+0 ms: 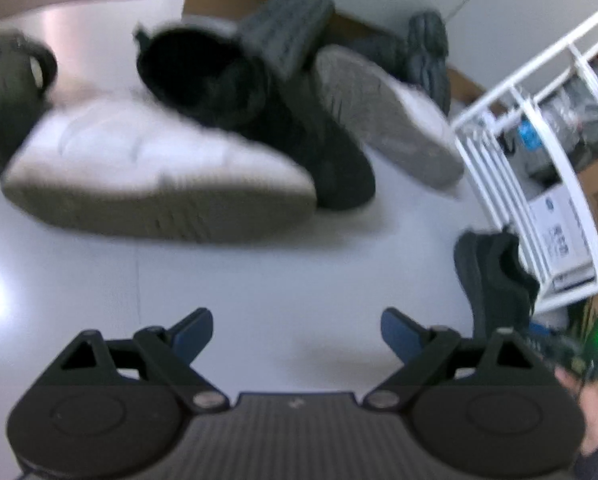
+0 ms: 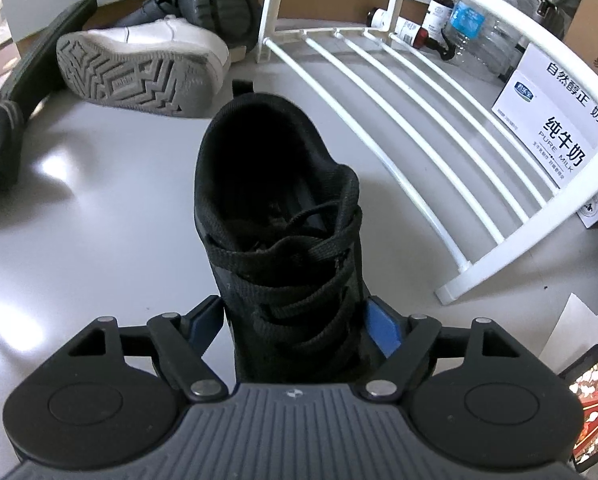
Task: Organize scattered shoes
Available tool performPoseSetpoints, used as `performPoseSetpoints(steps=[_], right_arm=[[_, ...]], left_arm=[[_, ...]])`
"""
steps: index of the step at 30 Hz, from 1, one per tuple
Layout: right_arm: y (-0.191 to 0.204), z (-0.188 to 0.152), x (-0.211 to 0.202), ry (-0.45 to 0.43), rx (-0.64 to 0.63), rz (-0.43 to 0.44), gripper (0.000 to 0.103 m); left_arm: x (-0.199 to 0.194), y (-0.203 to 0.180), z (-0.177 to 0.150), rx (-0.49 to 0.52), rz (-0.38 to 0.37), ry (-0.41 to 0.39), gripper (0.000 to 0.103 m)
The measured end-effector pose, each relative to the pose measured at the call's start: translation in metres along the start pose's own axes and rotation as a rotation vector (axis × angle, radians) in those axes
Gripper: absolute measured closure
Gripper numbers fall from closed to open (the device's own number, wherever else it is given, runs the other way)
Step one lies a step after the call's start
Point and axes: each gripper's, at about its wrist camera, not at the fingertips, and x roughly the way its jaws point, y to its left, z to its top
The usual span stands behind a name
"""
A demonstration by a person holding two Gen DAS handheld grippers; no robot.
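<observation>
Standing on the grey floor just left of the white rack, black laced shoe between the right gripper fingers, pads seemingly just off it, left gripper spread wide and empty, near a blurred shoe pile.

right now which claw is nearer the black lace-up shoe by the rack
Right. The right claw has the black lace-up shoe between its fingers, toe end in, beside the white rack. The left claw is open over bare floor, off to the shoe's side.

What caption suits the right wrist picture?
Hand-held gripper straddles a black laced shoe beside a white rack on the floor.
</observation>
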Motion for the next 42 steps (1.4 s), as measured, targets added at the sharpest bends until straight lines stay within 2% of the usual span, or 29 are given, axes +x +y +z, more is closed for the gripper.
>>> performPoseSetpoints(steps=[5,9,12,16,21,23,24,25,29,33,35,39,40,41,42], right_arm=[[0.008,0.001,-0.031,-0.078,-0.039,0.014,0.016],[0.014,0.0,-0.05,-0.118,-0.037,0.067,0.016],[0.021,-0.003,-0.059,-0.125,-0.051,0.103,0.016],[0.027,-0.006,-0.063,-0.121,-0.069,0.127,0.016],[0.026,-0.008,-0.061,-0.112,-0.064,0.126,0.016],[0.025,-0.009,-0.059,-0.109,-0.062,0.121,0.016],[0.024,-0.01,-0.059,-0.106,-0.063,0.12,0.016],[0.024,-0.011,-0.058,-0.103,-0.065,0.12,0.016],[0.023,-0.012,-0.058,-0.11,-0.066,0.132,0.016],[0.024,-0.013,-0.059,-0.115,-0.074,0.138,0.016],[0.024,-0.014,-0.059,-0.112,-0.076,0.136,0.016],[0.023,-0.015,-0.057,-0.104,-0.076,0.131,0.016],[0.023,-0.015,-0.057,-0.105,-0.077,0.13,0.016],[0.023,-0.015,-0.057,-0.105,-0.078,0.13,0.016],[0.023,-0.015,-0.057,-0.106,-0.079,0.129,0.016]], left_arm=[[-0.012,0.001,0.029,0.062,0.059,-0.111,0.011],[0.0,0.002,0.049,0.131,0.07,-0.168,0.013],[0.015,0.001,0.061,0.16,0.122,-0.182,0.017],[0.038,-0.003,0.073,0.239,0.205,-0.18,0.031],[0.057,0.001,0.081,0.246,0.208,-0.176,0.039],[0.065,-0.001,0.081,0.277,0.232,-0.192,0.056],[0.07,-0.001,0.081,0.29,0.265,-0.214,0.075],[0.073,0.0,0.083,0.286,0.271,-0.213,0.082],[0.082,0.001,0.087,0.302,0.268,-0.22,0.081],[0.085,-0.003,0.085,0.357,0.264,-0.223,0.072],[0.089,-0.006,0.083,0.383,0.269,-0.223,0.071],[0.1,0.001,0.088,0.359,0.269,-0.204,0.062],[0.101,0.004,0.09,0.34,0.254,-0.205,0.067],[0.101,0.006,0.09,0.328,0.243,-0.205,0.079],[0.099,0.008,0.09,0.316,0.227,-0.206,0.099]])
